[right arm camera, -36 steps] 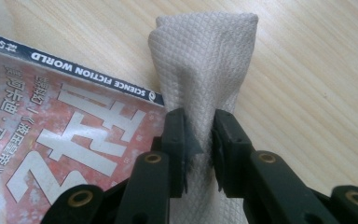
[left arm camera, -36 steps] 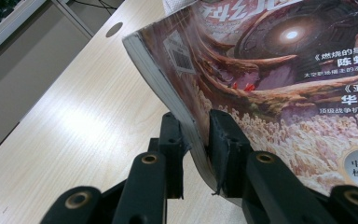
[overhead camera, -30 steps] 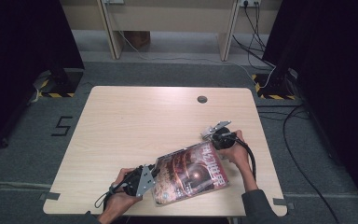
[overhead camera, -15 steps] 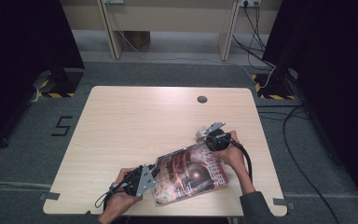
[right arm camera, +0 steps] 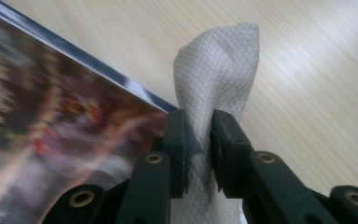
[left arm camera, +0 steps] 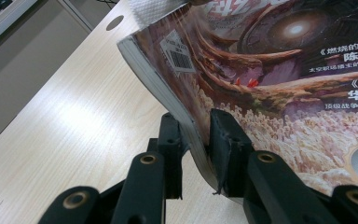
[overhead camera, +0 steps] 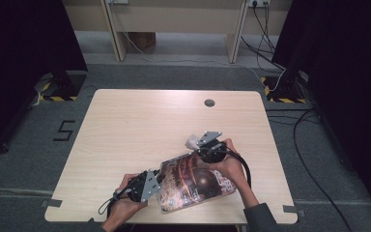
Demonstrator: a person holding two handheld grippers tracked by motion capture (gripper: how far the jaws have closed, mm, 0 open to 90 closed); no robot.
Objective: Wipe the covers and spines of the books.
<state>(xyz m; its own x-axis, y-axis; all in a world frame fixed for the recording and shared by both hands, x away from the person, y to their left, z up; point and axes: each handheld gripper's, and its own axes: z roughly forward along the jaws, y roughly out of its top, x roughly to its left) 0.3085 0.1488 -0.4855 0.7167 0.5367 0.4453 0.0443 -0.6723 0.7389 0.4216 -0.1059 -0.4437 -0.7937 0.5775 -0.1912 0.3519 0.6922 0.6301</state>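
the left tool [left arm camera: 196, 140] is clenching the magazine's [overhead camera: 193, 181] near-left edge at the worktop's [overhead camera: 140, 125] front, while the right tool [right arm camera: 198, 135], clamping a white paper towel [right arm camera: 216, 70], is hovering at its far corner, long axis slanting between them.

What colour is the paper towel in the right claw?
White paper towel with a fine quilted weave, clearest in the right gripper view.
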